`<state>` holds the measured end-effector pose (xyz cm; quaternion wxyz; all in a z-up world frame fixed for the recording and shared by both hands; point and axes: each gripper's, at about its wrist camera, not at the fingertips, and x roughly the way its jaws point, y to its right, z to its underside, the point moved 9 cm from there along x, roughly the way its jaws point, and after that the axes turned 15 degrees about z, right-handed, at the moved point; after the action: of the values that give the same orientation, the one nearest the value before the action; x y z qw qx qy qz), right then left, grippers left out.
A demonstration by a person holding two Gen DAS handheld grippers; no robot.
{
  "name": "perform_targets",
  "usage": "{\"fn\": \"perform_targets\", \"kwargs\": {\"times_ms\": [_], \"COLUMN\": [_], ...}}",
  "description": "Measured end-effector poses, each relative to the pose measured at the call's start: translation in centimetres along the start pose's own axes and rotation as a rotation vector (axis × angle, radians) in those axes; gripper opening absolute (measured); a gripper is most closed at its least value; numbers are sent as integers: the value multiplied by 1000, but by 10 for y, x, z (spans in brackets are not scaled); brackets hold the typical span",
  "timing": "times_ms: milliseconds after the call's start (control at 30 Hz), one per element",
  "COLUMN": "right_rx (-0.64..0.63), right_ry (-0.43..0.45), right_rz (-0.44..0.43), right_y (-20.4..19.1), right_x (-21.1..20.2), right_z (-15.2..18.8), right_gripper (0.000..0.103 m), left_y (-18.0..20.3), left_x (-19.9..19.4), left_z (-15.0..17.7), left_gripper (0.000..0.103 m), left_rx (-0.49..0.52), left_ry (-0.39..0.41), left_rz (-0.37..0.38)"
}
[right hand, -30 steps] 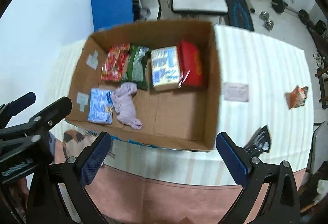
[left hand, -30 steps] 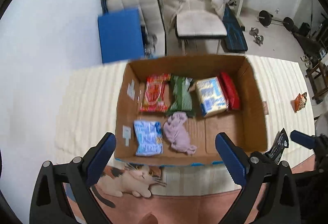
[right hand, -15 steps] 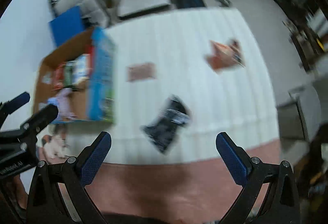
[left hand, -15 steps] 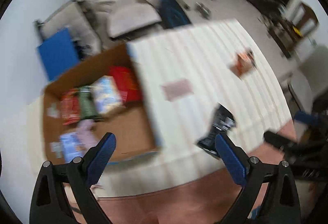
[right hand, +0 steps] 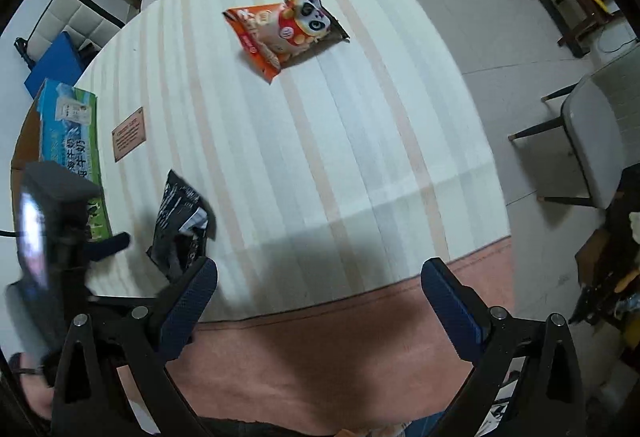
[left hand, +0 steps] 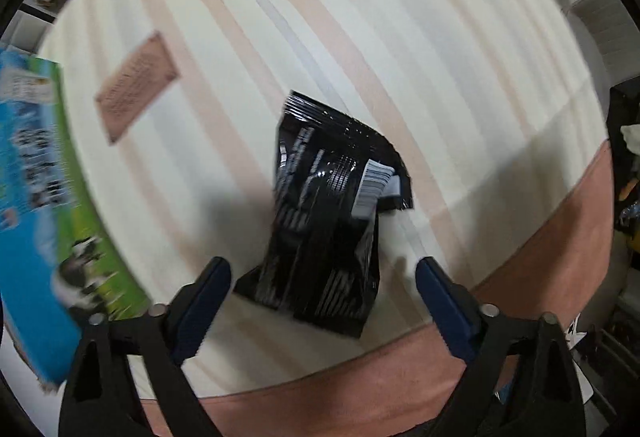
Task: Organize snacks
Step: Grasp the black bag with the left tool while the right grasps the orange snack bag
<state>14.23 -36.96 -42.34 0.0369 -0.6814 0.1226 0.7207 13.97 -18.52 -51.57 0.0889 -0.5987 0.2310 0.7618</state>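
A crumpled black snack packet lies on the striped tablecloth. My left gripper points straight down over the packet's near end, which sits between the closing jaws. Neither blue pad touches it. In the right wrist view the same black packet shows at the left, beside a blue finger of the left tool. An orange panda-print snack bag lies farther back on the table. My right gripper hangs open over the table's near edge, holding nothing.
The cardboard box's blue-green printed side stands at the left, and its contents are out of sight. A small pink card lies flat beside it. A pink band runs along the table's near edge. A grey chair stands at the right.
Both grippers have swung away from above the open box toward the right part of the table and dropped lower. The left one now straddles the black packet with narrower jaws.
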Motion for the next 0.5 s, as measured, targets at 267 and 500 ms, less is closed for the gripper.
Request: {"fn": "perform_targets", "kwargs": {"times_ms": [267, 500], "right_rx": [-35, -114], "right_ry": [61, 132], "right_rz": [-12, 30], "right_y": [-4, -23], "right_x": [1, 4], "right_z": [-68, -152], "right_gripper": [103, 102], "left_y": [-14, -39], "left_x": [-13, -42], "left_z": [-22, -73], "left_gripper": [49, 49], "left_rx": [-144, -278], "left_ry": [58, 144], "left_rz": [83, 139]}}
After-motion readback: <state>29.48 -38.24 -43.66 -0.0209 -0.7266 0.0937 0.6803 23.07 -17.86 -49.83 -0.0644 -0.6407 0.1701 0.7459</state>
